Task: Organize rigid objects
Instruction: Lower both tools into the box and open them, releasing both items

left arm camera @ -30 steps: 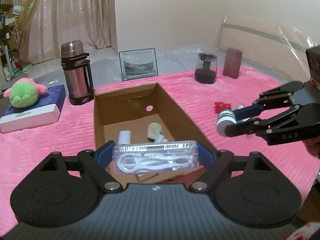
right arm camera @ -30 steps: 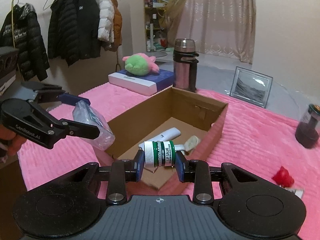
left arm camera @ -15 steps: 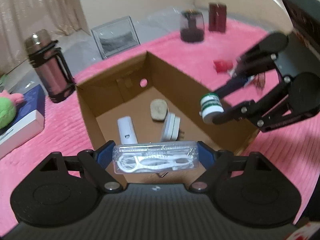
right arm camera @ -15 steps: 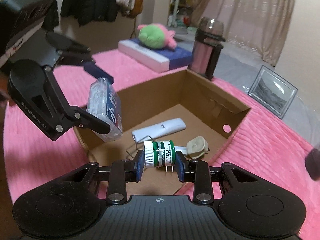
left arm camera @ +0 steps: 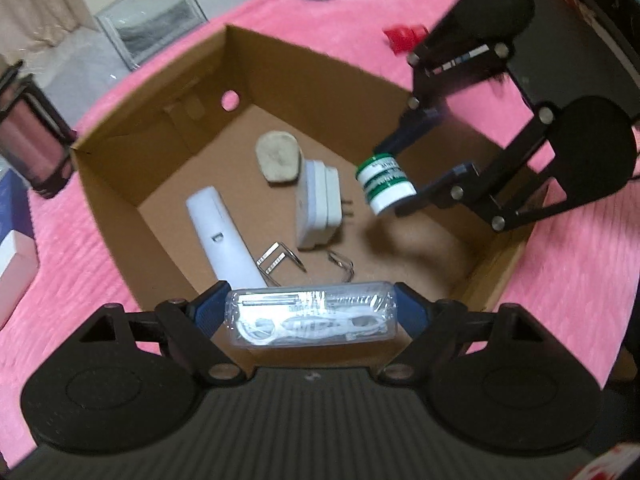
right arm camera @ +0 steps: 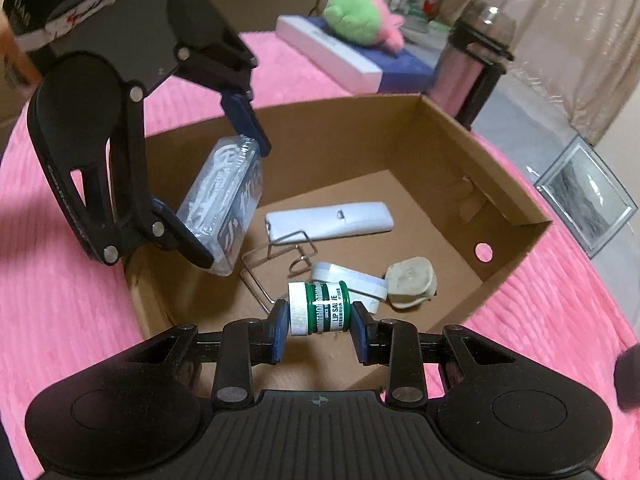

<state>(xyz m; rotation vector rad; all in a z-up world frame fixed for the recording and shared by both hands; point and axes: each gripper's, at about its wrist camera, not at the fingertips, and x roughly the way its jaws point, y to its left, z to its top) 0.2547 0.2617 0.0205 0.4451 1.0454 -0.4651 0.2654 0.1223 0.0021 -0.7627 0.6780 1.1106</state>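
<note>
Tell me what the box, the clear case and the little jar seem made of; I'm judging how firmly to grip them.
Box: brown corrugated cardboard, matte, with folded flaps and a punched hole. Clear case in the left gripper: glossy see-through plastic, probably hard, white picks visible inside. Little jar in the right gripper: ribbed white cap looks plastic; the green labelled body could be plastic or glass.

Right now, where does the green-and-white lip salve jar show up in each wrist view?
Left wrist: lip salve jar right of centre, clamped in the right gripper over the cardboard box.
Right wrist: lip salve jar bottom centre, between the camera's own fingers.
Shared landmark: the white remote on the box floor.
</note>
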